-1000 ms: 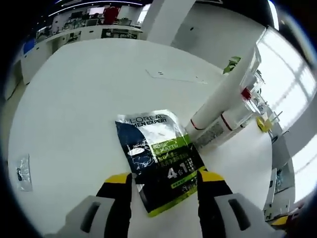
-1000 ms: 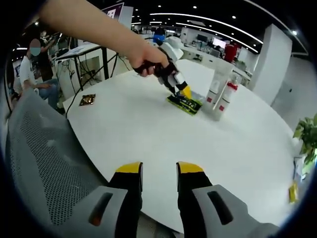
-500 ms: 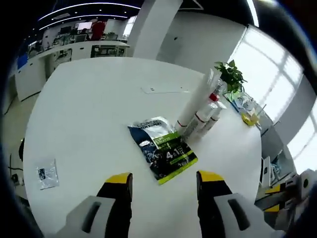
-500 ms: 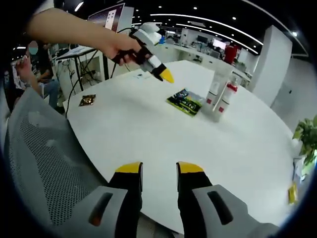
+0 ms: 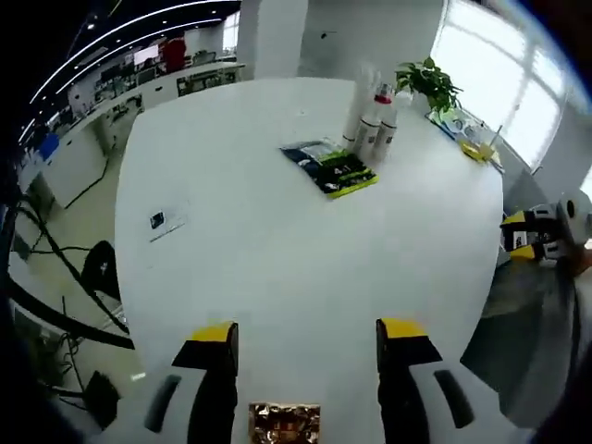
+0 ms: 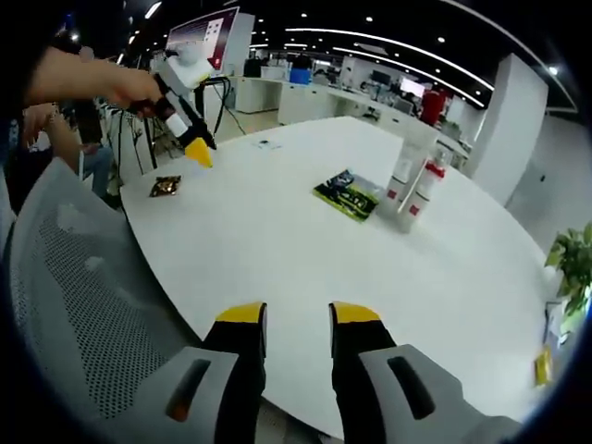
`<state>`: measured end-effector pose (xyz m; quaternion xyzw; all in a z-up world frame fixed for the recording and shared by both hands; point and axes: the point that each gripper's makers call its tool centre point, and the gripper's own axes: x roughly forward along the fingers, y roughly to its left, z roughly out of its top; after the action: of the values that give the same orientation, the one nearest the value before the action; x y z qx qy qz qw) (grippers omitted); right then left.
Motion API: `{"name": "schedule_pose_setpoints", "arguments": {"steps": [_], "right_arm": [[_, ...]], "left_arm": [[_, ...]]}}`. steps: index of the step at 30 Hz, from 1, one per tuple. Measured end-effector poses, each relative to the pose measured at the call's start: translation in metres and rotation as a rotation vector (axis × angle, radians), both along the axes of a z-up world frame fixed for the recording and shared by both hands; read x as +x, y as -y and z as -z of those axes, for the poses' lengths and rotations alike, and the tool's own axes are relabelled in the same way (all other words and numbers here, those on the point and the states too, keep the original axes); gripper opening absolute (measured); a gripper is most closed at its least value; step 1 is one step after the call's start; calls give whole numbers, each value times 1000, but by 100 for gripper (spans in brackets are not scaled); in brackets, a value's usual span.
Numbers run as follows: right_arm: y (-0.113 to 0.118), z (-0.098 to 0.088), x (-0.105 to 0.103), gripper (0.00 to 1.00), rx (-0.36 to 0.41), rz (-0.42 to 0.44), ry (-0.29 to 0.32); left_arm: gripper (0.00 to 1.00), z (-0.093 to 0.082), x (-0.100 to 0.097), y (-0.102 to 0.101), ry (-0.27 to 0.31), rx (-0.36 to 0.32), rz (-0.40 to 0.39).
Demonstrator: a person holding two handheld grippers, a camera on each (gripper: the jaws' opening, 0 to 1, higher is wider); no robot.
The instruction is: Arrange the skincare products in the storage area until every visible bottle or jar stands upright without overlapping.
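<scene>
A cluster of white bottles and tubes with red bands (image 5: 370, 125) (image 6: 412, 185) stands upright at the far side of the round white table (image 5: 277, 268). Beside them a dark blue and green sachet pack (image 5: 330, 166) (image 6: 347, 194) lies flat. My left gripper (image 5: 307, 338) is open and holds nothing, far back from the pack, over the table's near edge. In the right gripper view a hand holds the left gripper (image 6: 197, 153) just above a small gold packet (image 6: 166, 186). My right gripper (image 6: 298, 319) is open and holds nothing at the table's edge, and it appears at the right of the left gripper view (image 5: 529, 236).
The gold packet (image 5: 285, 424) lies between my left jaws at the table's rim. A small clear packet (image 5: 165, 222) (image 6: 268, 143) lies on the table. A grey mesh chair (image 6: 83, 305) stands by my right gripper. A potted plant (image 5: 427, 79) and yellow item (image 5: 479, 150) sit beyond the bottles.
My left gripper has pulled far back from the sachet pack to the table's edge by the gold packet. The pack and bottles stay in place. The right gripper has not moved.
</scene>
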<state>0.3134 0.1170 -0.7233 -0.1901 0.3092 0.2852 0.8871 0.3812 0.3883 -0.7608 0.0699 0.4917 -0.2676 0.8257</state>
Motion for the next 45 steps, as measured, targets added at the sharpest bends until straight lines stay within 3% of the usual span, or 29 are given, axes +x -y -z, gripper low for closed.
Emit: {"name": "schedule_pose_setpoints", "arguments": {"steps": [3, 8, 13, 21, 23, 24, 28, 32, 40, 45], "right_arm": [[0, 0, 0, 24, -3, -5, 1], [1, -1, 1, 24, -1, 3, 9], [2, -1, 1, 24, -7, 2, 9], [3, -2, 1, 23, -14, 5, 17], [3, -1, 0, 23, -17, 2, 14], [3, 0, 0, 23, -19, 1, 11], [1, 1, -1, 24, -19, -6, 5], [1, 0, -1, 24, -13, -5, 5], [5, 3, -1, 24, -21, 9, -6], [4, 2, -2, 24, -23, 3, 0]], "left_arm": [[64, 13, -24, -18, -24, 71, 8], [65, 25, -43, -34, -47, 101, -20], [64, 33, -52, -47, -30, 122, -62], [58, 48, -63, -57, -11, 177, -15], [55, 49, -62, -55, 11, 157, 12], [55, 49, -57, -53, 26, 131, -24], [54, 50, -58, -54, 23, 122, -19], [42, 48, -61, -47, 34, 109, 20], [40, 48, -65, -39, 10, 129, -22], [37, 34, -68, -26, 14, 66, -36]]}}
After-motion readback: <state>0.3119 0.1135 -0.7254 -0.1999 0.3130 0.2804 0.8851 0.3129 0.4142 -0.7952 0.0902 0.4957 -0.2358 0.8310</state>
